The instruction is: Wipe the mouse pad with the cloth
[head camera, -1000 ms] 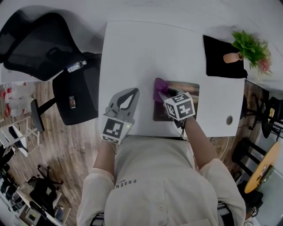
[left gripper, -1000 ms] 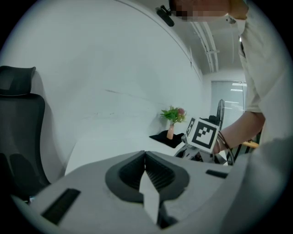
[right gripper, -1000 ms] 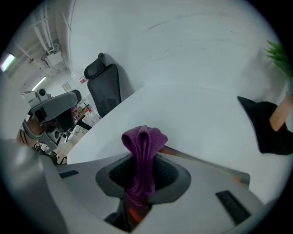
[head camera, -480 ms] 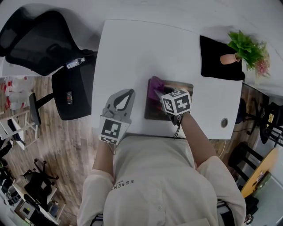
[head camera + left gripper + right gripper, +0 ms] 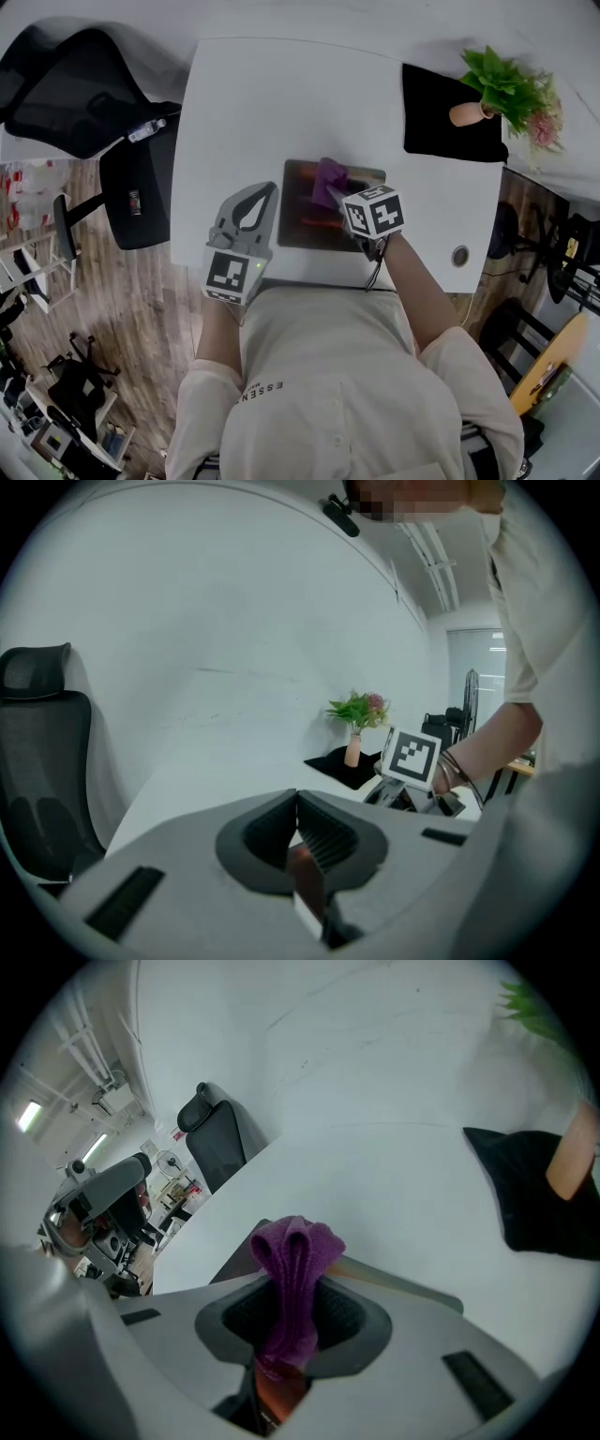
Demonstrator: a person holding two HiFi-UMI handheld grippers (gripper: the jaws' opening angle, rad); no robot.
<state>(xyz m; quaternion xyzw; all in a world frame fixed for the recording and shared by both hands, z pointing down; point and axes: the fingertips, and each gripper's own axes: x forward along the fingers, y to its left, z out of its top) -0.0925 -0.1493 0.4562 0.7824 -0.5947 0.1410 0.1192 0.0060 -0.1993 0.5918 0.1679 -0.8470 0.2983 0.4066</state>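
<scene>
While the right gripper (image 5: 334, 194) pinches the one purple cloth (image 5: 328, 174) at the single mouse pad's (image 5: 298, 204) far edge, now rightward of its corner, the left gripper (image 5: 266, 191) keeps its jaws pressed together, empty.

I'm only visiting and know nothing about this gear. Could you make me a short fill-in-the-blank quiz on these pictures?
The right gripper is shut on a ____ cloth. The cloth is over the mouse pad, which lies on a ____ table. The left gripper, jaws together, holds ____. The small plant stands on a ____ mat.
Missing words: purple; white; nothing; black.
</scene>
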